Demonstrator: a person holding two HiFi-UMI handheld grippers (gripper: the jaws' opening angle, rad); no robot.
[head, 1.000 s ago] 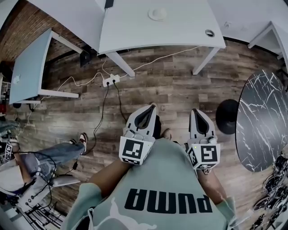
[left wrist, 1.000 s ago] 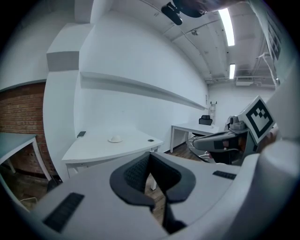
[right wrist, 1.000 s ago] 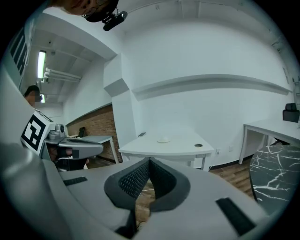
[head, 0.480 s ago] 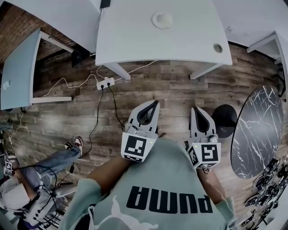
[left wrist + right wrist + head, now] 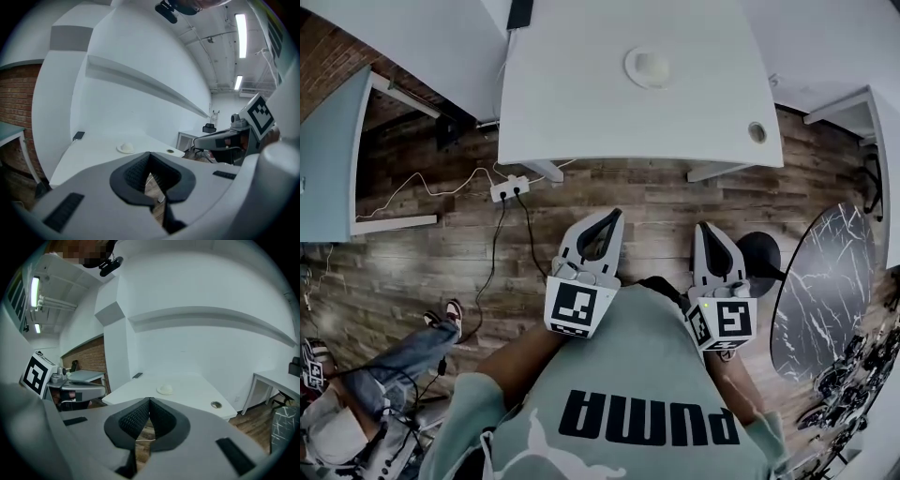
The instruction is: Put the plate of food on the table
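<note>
A small white plate (image 5: pixel 648 67) with a pale mound of food on it sits on the white table (image 5: pixel 581 94) ahead of me; it also shows as the plate (image 5: pixel 125 148) and the plate (image 5: pixel 164 390) in the gripper views. My left gripper (image 5: pixel 616 214) (image 5: pixel 150 154) and right gripper (image 5: pixel 705 228) (image 5: pixel 150 400) are held side by side in front of my chest, over the wooden floor and short of the table's near edge. Both are shut, tips touching, with nothing between them.
A black phone (image 5: pixel 521 11) lies at the table's far edge and a cable hole (image 5: pixel 757 132) near its right corner. A power strip (image 5: pixel 510 189) with cables lies on the floor. A marble round table (image 5: pixel 825 281) stands right, a seated person (image 5: pixel 384 361) left.
The white table and its plate have come nearer and lower in the head view as I moved toward them. Both grippers stay shut and keep their place in front of me.
</note>
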